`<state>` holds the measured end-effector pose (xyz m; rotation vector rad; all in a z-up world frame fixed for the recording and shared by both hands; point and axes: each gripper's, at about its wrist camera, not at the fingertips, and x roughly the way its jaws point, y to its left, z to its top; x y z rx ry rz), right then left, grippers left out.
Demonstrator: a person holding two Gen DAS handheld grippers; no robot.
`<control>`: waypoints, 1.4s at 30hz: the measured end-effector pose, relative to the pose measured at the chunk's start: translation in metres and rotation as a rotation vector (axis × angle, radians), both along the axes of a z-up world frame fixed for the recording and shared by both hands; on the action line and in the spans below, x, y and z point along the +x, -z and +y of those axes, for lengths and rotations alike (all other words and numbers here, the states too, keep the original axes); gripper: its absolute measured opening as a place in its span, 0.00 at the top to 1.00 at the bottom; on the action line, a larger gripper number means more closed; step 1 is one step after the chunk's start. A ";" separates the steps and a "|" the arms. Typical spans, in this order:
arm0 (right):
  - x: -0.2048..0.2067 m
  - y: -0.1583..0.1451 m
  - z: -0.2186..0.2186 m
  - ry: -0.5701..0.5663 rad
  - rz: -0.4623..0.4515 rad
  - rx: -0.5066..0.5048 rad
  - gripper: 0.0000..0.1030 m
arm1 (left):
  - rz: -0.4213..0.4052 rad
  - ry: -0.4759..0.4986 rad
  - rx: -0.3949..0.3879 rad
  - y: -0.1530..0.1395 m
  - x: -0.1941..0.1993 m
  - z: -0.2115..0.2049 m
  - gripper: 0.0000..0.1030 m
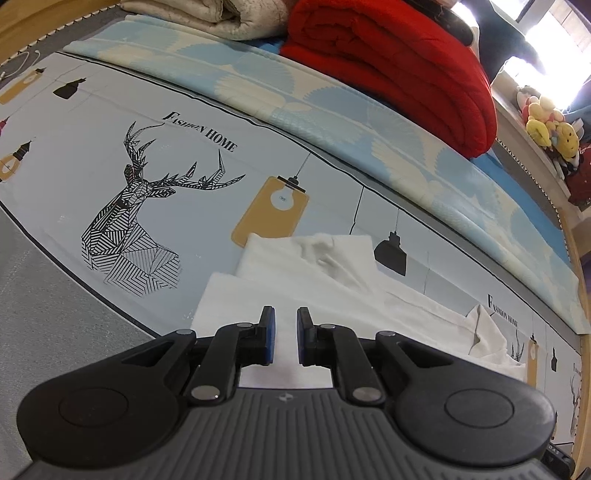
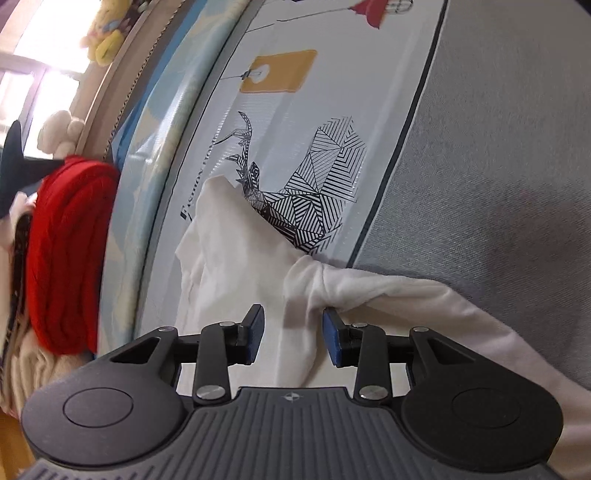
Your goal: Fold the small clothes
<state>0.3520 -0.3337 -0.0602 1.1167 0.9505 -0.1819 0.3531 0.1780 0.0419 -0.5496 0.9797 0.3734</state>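
Observation:
A small white garment [image 1: 295, 280] lies on the printed mat [image 1: 110, 122] on the bed, partly folded flat at its near end and rumpled toward the right. My left gripper [image 1: 285, 332] is open just above the garment's near edge, with cloth showing between its blue pads and nothing held. In the right wrist view the same garment [image 2: 229, 258] is bunched and lifted in folds over the deer print. My right gripper [image 2: 291, 332] is open, its pads wide apart, with a fold of the white cloth lying between them.
A folded red blanket [image 1: 399, 62] and a cream quilt [image 1: 207, 14] sit at the far edge on a blue-and-cream mat [image 1: 332, 107]. Plush toys [image 1: 546, 125] sit on a ledge at right. Grey bedding [image 2: 498, 147] lies beside the printed mat [image 2: 314, 110].

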 end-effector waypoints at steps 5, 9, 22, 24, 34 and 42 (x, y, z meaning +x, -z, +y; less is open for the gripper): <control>0.006 0.002 0.004 -0.035 -0.001 -0.013 0.81 | -0.002 0.012 0.000 0.001 0.001 -0.002 0.89; 0.006 0.005 -0.001 -0.033 0.018 -0.061 0.95 | -0.005 0.015 -0.002 0.002 0.001 -0.003 0.89; -0.015 -0.016 -0.022 0.112 0.063 -0.192 0.90 | 0.003 0.022 -0.030 0.007 0.001 -0.001 0.89; -0.013 -0.024 -0.016 0.074 0.010 -0.195 0.90 | 0.004 0.024 -0.033 0.008 0.002 -0.003 0.89; 0.004 0.003 -0.041 0.103 0.149 -0.295 0.85 | 0.012 0.029 -0.037 0.017 0.004 -0.005 0.89; 0.049 -0.034 -0.030 -0.125 -0.264 -0.229 0.55 | 0.023 0.036 -0.040 0.025 0.004 -0.002 0.89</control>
